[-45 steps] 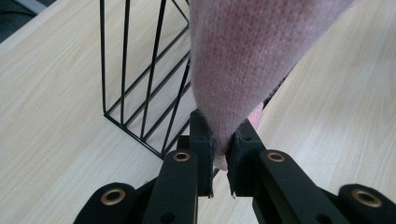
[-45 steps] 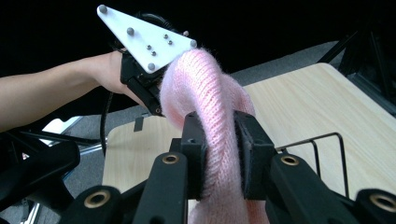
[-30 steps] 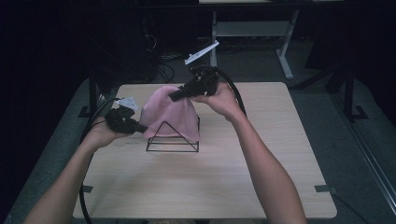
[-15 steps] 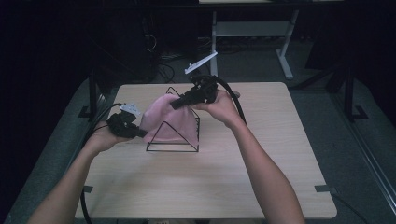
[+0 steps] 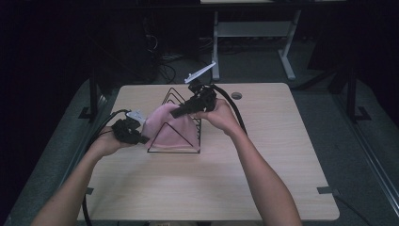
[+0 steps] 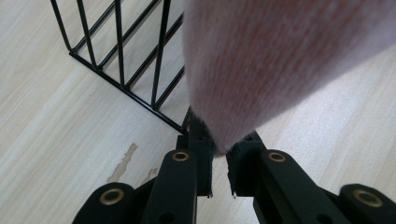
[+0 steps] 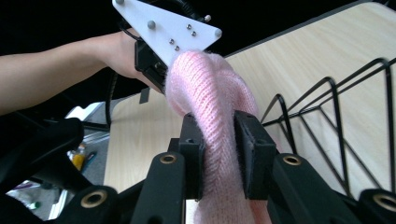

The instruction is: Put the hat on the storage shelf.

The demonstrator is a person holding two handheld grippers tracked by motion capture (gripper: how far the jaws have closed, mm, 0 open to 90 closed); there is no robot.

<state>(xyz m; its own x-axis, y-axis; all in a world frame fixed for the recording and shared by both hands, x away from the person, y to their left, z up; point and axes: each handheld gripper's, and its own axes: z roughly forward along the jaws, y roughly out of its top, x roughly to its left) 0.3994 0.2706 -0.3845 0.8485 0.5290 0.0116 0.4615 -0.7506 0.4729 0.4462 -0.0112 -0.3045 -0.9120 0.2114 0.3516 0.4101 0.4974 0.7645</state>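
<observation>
A pink knitted cloth (image 5: 167, 127) hangs over the front triangle of a black wire rack (image 5: 175, 151) on the wooden table (image 5: 263, 141). My left gripper (image 5: 141, 138) is shut on the cloth's lower left edge, low beside the rack. My right gripper (image 5: 176, 113) is shut on the cloth near its top, above the rack. In the left gripper view the cloth (image 6: 280, 60) runs down into the closed left gripper (image 6: 218, 144), with the rack's wires (image 6: 121, 70) to the left. In the right gripper view a bunched fold of the cloth (image 7: 210, 93) is pinched in the right gripper (image 7: 219, 135).
A round cable hole (image 5: 236, 95) sits in the table behind the right hand. A white desk frame (image 5: 287, 52) stands on the floor beyond the far edge. Cables trail off the table's left side (image 5: 101, 132). The rack's rear triangles (image 7: 327, 121) stand close to the right gripper.
Both hands have come down, drawing the pink cloth lower over the rack's front triangle. The rack's rear wires now show behind the cloth.
</observation>
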